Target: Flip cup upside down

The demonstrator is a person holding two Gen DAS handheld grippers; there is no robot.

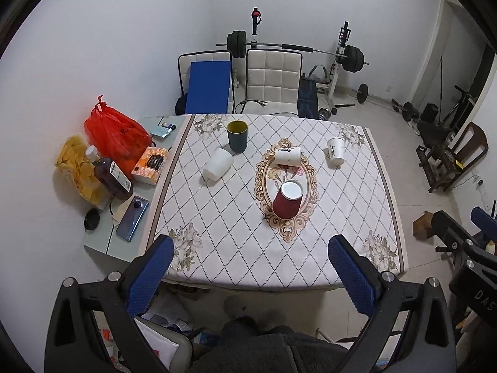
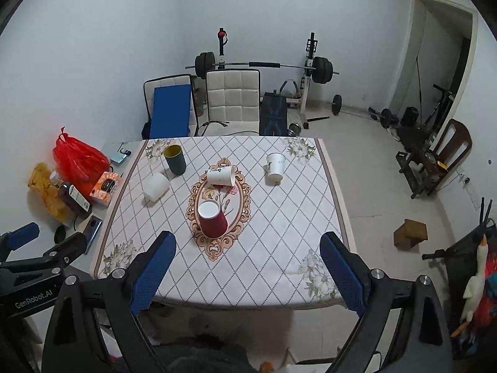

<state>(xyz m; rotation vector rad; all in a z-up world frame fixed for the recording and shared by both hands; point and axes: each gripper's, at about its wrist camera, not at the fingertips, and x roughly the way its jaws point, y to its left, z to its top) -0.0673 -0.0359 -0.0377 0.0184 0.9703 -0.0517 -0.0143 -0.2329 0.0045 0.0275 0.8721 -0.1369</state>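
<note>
Several cups stand or lie on the patterned tablecloth (image 1: 236, 248). A red paper cup (image 1: 287, 200) (image 2: 212, 219) sits upside down on the central medallion. A white printed paper cup (image 1: 288, 156) (image 2: 221, 175) lies on its side behind it. Another white paper cup (image 1: 336, 151) (image 2: 275, 167) stands at the far right; I cannot tell which way up. A dark green cup (image 1: 237, 136) (image 2: 175, 159) stands upright at the far left, a white plastic cup (image 1: 218, 164) (image 2: 156, 187) lying beside it. My left gripper (image 1: 251, 275) and right gripper (image 2: 248, 269) are open and empty, held before the table's near edge.
A side table (image 1: 124, 242) at the left holds a red bag (image 1: 116, 133), a snack bag, a bottle (image 1: 110, 175), a tissue box and a phone (image 1: 133, 217). Two chairs (image 1: 273, 79) and a barbell rack stand behind the table. A wooden block (image 2: 410, 234) lies on the floor at the right.
</note>
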